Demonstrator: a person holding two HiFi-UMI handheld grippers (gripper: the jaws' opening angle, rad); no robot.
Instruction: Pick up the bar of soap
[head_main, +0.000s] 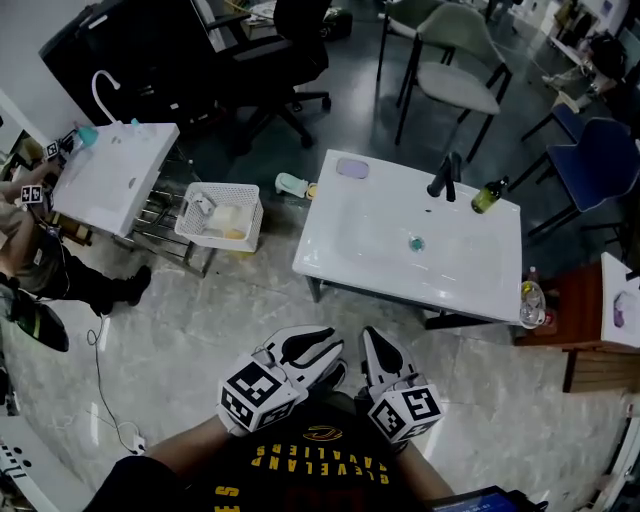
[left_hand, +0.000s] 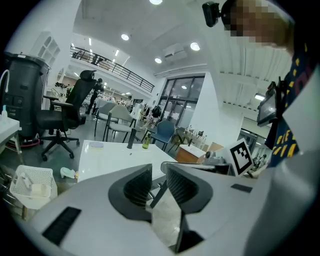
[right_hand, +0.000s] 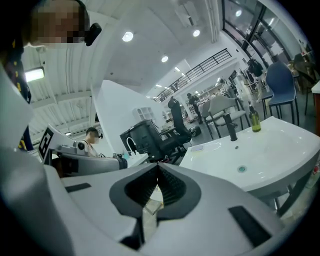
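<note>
A pale purple bar of soap lies on the back left corner of a white sink basin, left of a black faucet. It also shows as a small lilac shape in the left gripper view and in the right gripper view. Both grippers hang close to my body, well short of the basin. My left gripper is shut with nothing between its jaws. My right gripper is shut and empty too.
A green bottle stands on the basin's right rim. A white basket and a second sink sit to the left, with a person beside them. Chairs stand behind the basin, and a brown cabinet is at the right.
</note>
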